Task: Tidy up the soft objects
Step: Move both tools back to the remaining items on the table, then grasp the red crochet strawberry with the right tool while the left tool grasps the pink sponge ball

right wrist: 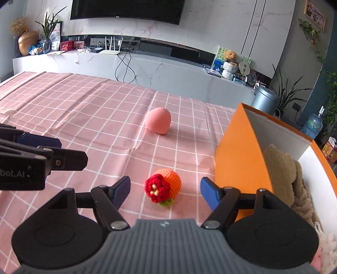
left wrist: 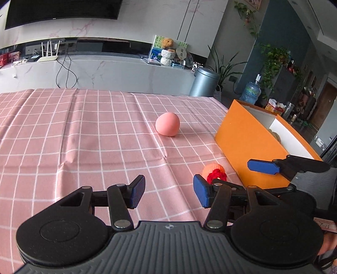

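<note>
Here, two hand-held grippers hover over a table draped in a pink checked tablecloth, both with their blue-padded fingers spread wide and nothing between them. The right gripper hangs low, directly over a crocheted orange ball with a red flower stitched to its front and a scrap of green at its base; the ball lies on the cloth in the gap between the fingers, touching neither pad. The left gripper is held just to the left, its fingers open over bare cloth, the crocheted ball peeking out just beyond its right pad. Farther back, near the middle of the table and well apart from both tools, a smooth pink egg-shaped squishy rests on its own. At the right edge of the table stands an open orange box with a white lining, just beside the crocheted ball; inside it lie a tan plush toy and, nearer the camera, something pale pink and fluffy that is too cut off to identify. Behind the table runs a marble TV console beneath a wall-mounted television.
</note>
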Demonstrator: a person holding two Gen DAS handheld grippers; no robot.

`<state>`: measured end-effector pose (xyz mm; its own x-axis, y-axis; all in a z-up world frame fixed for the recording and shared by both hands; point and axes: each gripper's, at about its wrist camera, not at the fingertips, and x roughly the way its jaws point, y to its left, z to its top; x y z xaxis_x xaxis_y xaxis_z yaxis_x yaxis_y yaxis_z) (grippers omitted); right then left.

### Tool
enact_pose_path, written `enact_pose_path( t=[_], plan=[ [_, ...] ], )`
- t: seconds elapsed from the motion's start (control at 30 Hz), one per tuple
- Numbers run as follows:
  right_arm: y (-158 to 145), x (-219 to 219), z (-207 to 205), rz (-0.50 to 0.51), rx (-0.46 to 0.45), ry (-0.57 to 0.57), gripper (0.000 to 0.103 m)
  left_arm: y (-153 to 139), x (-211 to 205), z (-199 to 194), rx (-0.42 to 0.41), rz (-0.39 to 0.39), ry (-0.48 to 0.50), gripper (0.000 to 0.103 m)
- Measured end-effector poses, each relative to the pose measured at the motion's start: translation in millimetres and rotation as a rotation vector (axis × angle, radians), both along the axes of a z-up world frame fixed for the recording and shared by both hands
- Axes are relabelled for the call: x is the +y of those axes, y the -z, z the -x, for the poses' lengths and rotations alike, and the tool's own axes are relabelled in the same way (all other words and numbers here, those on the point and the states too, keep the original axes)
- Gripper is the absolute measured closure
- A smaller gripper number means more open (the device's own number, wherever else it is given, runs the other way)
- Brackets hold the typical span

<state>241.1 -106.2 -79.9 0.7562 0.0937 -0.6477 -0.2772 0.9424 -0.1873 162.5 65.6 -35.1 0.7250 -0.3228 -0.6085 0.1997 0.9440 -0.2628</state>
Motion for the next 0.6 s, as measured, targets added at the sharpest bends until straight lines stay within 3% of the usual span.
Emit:
enact_pose_path(
  t=[0.13, 0.27, 0.37, 0.6],
  plan=[
    [12.3, 2.4, -21.0, -0.001, 0.037, 0.013, 0.038, 5.9, -0.3, -17.4, 0.008, -0.012, 0.016, 0.041],
    [19.8, 5.5, -38.1, 0.011, 0.066, 0.006, 0.060, 12.7, 0.0, -30.6, 0.018, -0.018, 0.030, 0.041],
    [20.1, 8.3, -50.6, 0.014, 0.067, 0.010, 0.061, 14.7, -0.7, -44.0, 0.011, -0.030, 0.038, 0.041],
    [3.9, 0.8, -91.9, -0.114, 0.035, 0.141, 0.062, 10.6, -2.7, -89.6, -0.051, -0.058, 0.076, 0.041]
  ],
)
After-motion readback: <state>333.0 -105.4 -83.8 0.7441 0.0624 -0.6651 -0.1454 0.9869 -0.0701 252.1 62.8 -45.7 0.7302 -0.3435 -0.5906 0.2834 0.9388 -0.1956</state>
